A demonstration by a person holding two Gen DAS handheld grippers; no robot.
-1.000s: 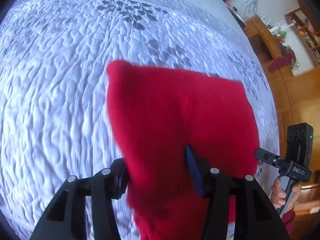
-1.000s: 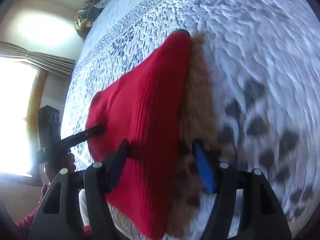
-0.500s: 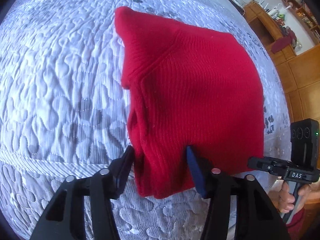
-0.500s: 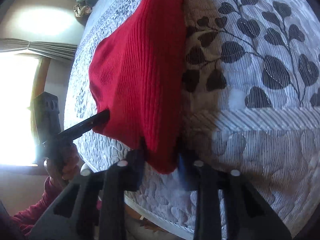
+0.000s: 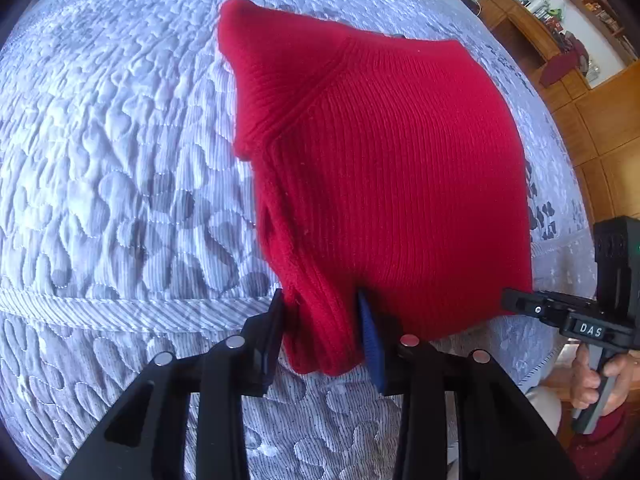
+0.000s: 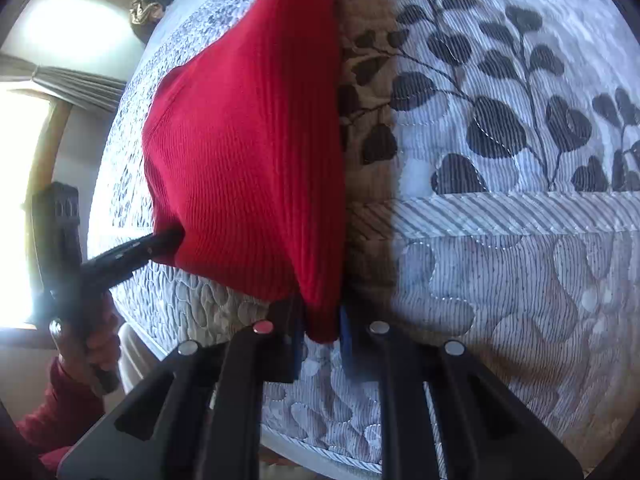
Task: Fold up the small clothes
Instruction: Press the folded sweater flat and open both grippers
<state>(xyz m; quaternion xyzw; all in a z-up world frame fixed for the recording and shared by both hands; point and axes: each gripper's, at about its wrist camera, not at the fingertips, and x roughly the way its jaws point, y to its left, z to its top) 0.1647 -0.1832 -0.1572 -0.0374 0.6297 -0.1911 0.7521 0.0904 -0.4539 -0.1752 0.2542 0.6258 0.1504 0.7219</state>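
A red ribbed knit garment lies folded on the grey-white quilted bedspread. My left gripper is shut on the thick near-left corner of the garment. My right gripper is shut on the thin near-right corner of the same red garment. Each gripper shows in the other's view: the right gripper at the garment's right edge, the left gripper at its left edge.
The bedspread's leaf pattern lies right of the garment, and its striped border band runs across near the bed's edge. Wooden cabinets and shelves stand beyond the bed. A bright window with a curtain is at left.
Both grippers have closed onto the garment's near corners; the right jaws narrowed from wide open. The garment, held up and blurred a second ago, now lies spread on the bedspread.
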